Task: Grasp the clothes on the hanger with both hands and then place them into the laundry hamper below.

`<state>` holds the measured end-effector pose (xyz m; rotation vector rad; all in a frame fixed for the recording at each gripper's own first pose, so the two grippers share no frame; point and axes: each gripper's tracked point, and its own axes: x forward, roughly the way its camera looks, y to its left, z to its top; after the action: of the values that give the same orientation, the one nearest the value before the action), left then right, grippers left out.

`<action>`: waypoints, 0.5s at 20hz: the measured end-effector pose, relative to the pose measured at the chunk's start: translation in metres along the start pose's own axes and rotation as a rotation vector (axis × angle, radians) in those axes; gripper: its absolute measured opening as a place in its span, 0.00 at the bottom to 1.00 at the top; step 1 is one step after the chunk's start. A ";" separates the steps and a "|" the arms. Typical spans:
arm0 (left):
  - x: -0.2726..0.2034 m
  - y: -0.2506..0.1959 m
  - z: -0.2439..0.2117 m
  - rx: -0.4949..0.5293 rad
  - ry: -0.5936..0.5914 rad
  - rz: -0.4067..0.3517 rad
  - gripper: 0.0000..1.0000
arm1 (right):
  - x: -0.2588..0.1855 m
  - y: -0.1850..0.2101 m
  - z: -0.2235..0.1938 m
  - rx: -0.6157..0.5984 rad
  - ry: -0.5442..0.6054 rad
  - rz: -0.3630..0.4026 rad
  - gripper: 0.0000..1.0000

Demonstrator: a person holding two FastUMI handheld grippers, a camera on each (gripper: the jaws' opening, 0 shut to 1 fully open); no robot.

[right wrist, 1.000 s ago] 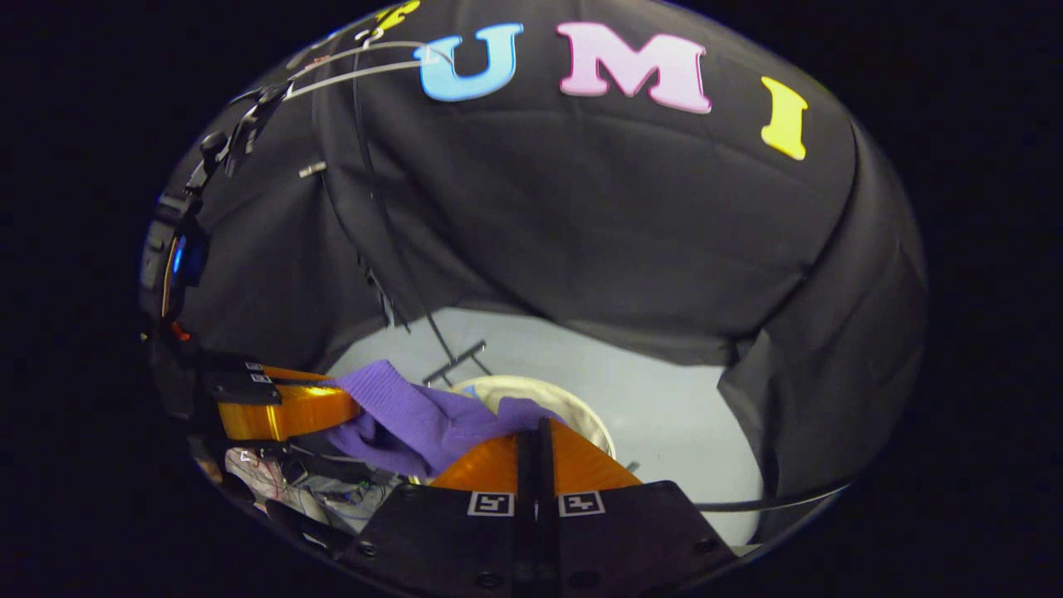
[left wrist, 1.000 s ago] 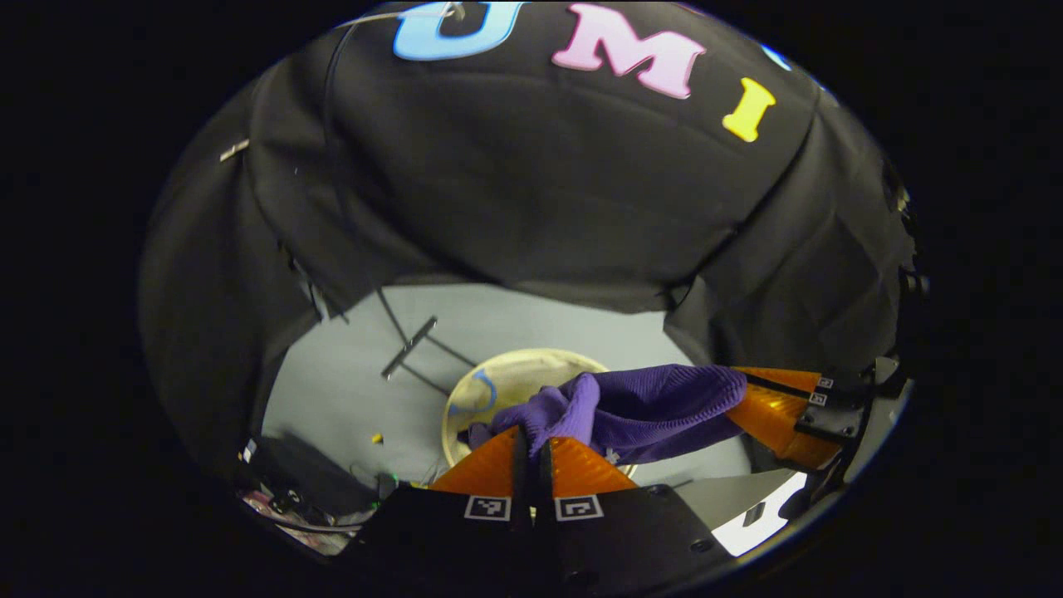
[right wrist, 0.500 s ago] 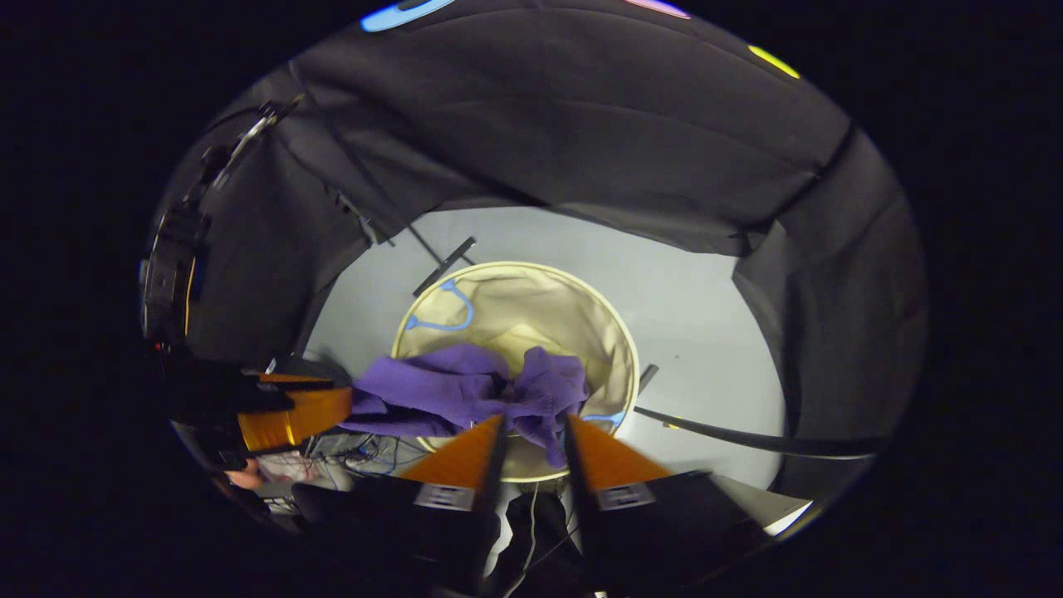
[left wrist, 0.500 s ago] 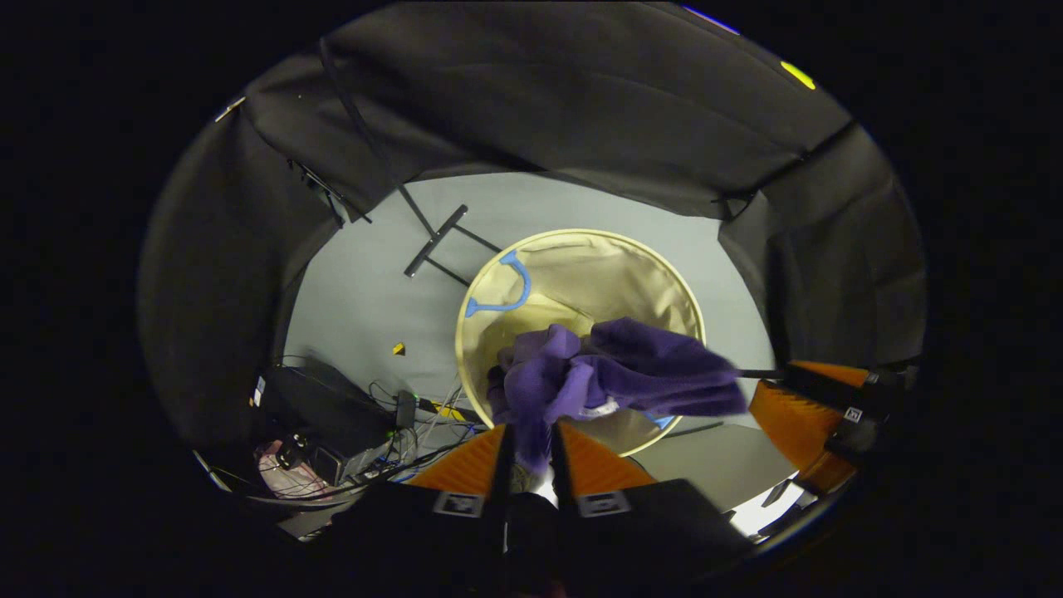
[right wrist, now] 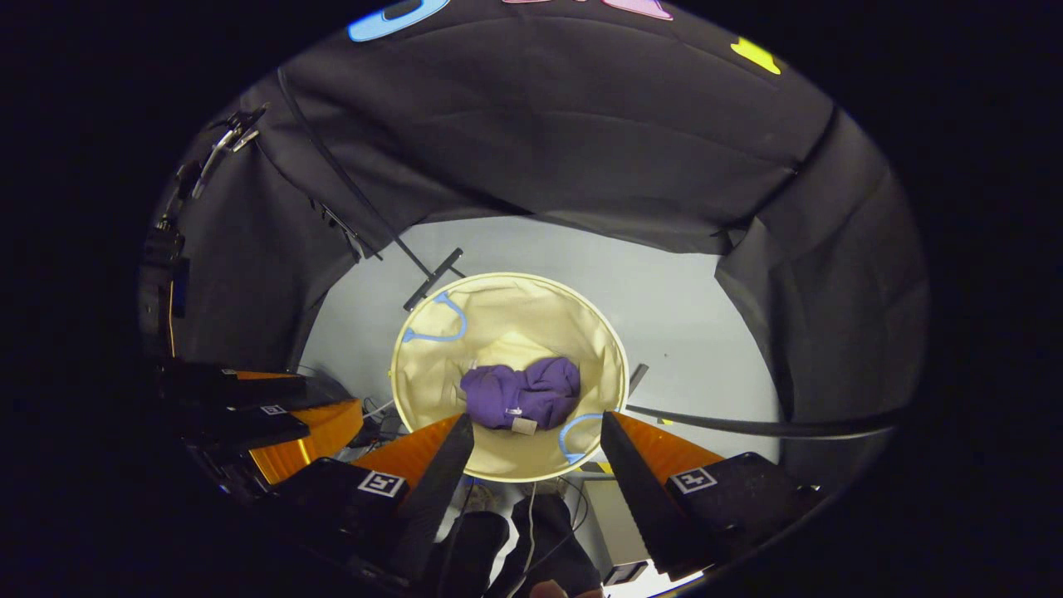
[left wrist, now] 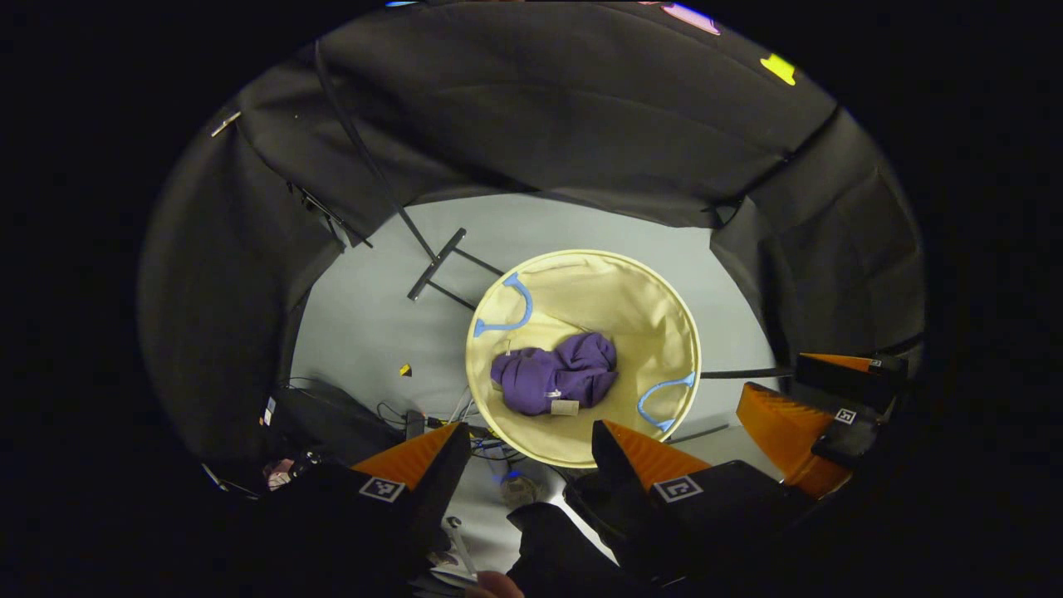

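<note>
A purple garment (left wrist: pixel 555 379) lies crumpled at the bottom of the round cream laundry hamper (left wrist: pixel 656 303) with blue handles. The right gripper view has the same garment (right wrist: pixel 520 391) inside the hamper (right wrist: pixel 498 307). My left gripper (left wrist: pixel 530 436) hangs open above the hamper's near rim, nothing between its fingers. My right gripper (right wrist: pixel 536 428) is open too, over the near rim. Off to the right in the left gripper view is the right gripper (left wrist: pixel 810 407); the left gripper (right wrist: pixel 274 423) sits at the left of the right gripper view.
The hamper stands on a grey floor (left wrist: pixel 374 316). A black stand's foot (left wrist: pixel 436 264) lies behind it, its pole rising along the booth wall. Cables and boxes (left wrist: pixel 332 423) clutter the floor at the near left. A dark bar (right wrist: pixel 747 425) crosses the floor at right.
Both grippers went from shut on the purple garment to open. The garment dropped from between them to the bottom of the hamper.
</note>
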<state>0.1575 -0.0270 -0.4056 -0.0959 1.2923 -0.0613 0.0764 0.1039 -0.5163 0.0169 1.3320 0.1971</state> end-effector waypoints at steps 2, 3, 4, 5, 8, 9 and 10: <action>-0.003 0.001 0.003 0.006 -0.030 -0.011 0.93 | -0.016 0.007 0.000 0.020 -0.032 -0.002 0.95; -0.004 0.001 0.003 0.006 -0.042 -0.015 0.93 | -0.025 0.011 0.001 0.030 -0.049 -0.004 1.00; -0.008 0.001 0.005 0.008 -0.061 -0.020 0.93 | -0.035 0.015 0.001 0.040 -0.067 -0.005 1.00; -0.010 0.003 0.007 0.013 -0.086 -0.022 0.93 | -0.045 0.017 0.001 0.046 -0.087 -0.010 1.00; -0.021 0.006 0.020 0.043 -0.182 -0.019 0.93 | -0.078 0.023 0.005 0.052 -0.157 -0.045 0.99; -0.025 0.009 0.025 0.058 -0.222 -0.015 0.93 | -0.091 0.026 0.010 0.054 -0.189 -0.058 0.99; -0.030 0.011 0.031 0.072 -0.260 -0.012 0.93 | -0.103 0.029 0.012 0.059 -0.217 -0.068 1.00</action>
<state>0.1790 -0.0121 -0.3695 -0.0480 1.0292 -0.1021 0.0613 0.1182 -0.4108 0.0411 1.1196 0.0953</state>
